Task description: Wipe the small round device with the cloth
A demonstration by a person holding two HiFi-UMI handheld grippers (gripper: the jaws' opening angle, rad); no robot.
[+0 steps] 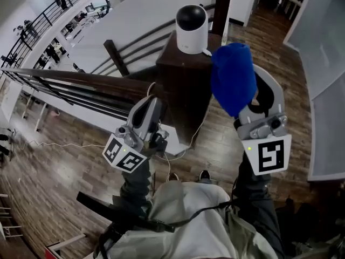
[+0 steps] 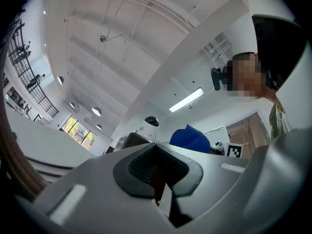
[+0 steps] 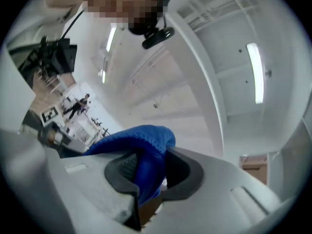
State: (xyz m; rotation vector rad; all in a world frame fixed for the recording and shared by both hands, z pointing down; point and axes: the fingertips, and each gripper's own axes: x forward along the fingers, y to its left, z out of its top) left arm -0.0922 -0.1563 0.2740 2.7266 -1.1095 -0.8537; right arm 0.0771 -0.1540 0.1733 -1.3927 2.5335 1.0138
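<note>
Head view: the small round white device with a black domed top [image 1: 191, 28] stands upright, its long axis vertical and the dome facing up. It sits on the flat top of a dark brown wooden post [image 1: 183, 77], which serves as the surface, and a thin white cable [image 1: 207, 52] leaves its base. The right claw [image 1: 247, 99] is raised and clenched on a bunched bright blue cloth [image 1: 233, 79]. The cloth hangs just right of the device and a little nearer the person, and a gap shows between them. The left claw [image 1: 146, 108] is lower and to the left, well apart from the device. A dark wooden handrail [image 1: 70, 85] runs left from the post above a brown plank floor [image 1: 54, 166], with a white open hall beyond.

Left gripper view: the left claw [image 2: 158, 167] is clenched on nothing. The device [image 2: 148, 127] stands beyond it, with the cloth [image 2: 190, 139] beside it to the right.

Right gripper view: the right claw [image 3: 148, 172] pinches the cloth [image 3: 141, 145], which bulges above its pads under a white ceiling.
</note>
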